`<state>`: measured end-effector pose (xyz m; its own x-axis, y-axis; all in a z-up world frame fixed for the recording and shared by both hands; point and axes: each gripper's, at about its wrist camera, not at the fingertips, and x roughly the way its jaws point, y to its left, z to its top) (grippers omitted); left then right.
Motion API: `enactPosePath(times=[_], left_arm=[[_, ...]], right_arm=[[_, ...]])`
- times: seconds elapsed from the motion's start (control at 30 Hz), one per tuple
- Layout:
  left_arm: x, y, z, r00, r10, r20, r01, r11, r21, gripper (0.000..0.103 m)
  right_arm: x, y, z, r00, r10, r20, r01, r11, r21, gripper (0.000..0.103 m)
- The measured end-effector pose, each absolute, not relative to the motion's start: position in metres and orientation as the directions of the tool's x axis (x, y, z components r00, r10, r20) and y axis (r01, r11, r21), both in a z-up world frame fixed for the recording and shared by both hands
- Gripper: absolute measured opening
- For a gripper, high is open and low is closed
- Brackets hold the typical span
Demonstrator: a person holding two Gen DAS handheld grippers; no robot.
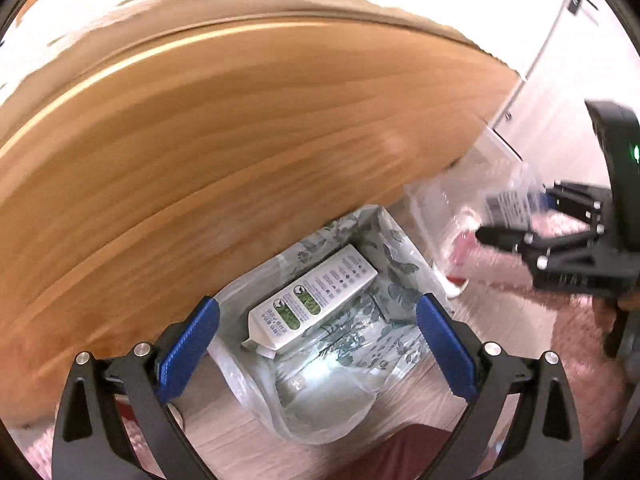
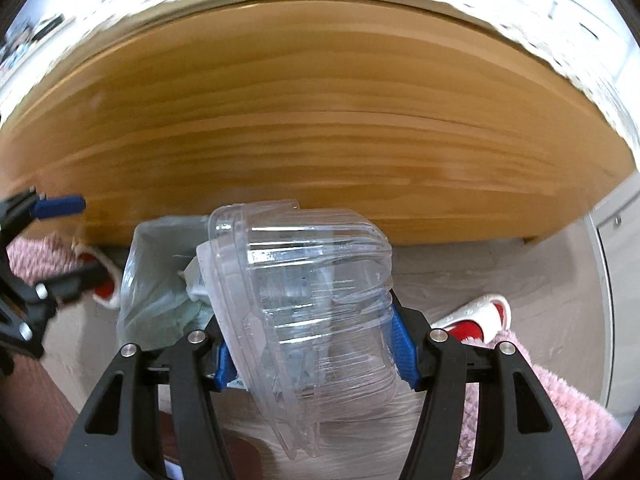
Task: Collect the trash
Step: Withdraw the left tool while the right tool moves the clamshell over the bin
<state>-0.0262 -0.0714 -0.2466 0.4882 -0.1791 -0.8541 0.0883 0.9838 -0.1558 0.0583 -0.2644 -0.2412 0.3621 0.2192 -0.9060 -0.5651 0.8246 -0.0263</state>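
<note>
A bin lined with a leaf-print plastic bag point(image 1: 396, 256) stands on the floor against a wooden panel. A white carton point(image 1: 316, 300) lies inside the bin. My left gripper point(image 1: 316, 344) hangs above the bin, open wide, with nothing between its blue pads point(image 1: 188, 344). My right gripper point(image 2: 314, 354) is shut on a clear plastic clamshell container point(image 2: 312, 288), which is held tilted just right of the bag point(image 2: 156, 280). In the left wrist view the right gripper point(image 1: 516, 216) and the container point(image 1: 464, 196) show at the right edge. The left gripper point(image 2: 72, 240) appears at the far left of the right wrist view.
A broad wooden panel point(image 1: 240, 140) fills the upper half of both views. A red and white slipper point(image 2: 476, 316) and a pink fluffy rug point(image 2: 540, 400) lie on the pale floor at the right. A white cabinet point(image 2: 616, 248) stands at the far right.
</note>
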Motion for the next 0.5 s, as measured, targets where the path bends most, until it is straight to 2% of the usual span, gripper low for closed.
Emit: enactPosePath(times=[0.23,0.5], left_arm=[[-0.034,-0.057,-0.248,0.518,-0.104,-0.849,0.009,0.993,-0.116,0.095],[-0.037,-0.044,-0.243,0.546,-0.066,-0.835,-0.036,0.994,-0.102,0.095]], right_arm=[[0.044,-0.238,-0.252,0.313,0.227,-0.922,-0.729,0.680,-0.080,0.059],[0.032,-0.205,-0.276,0.292,0.155,-0.944,-0.879,0.432,-0.201,0.059]])
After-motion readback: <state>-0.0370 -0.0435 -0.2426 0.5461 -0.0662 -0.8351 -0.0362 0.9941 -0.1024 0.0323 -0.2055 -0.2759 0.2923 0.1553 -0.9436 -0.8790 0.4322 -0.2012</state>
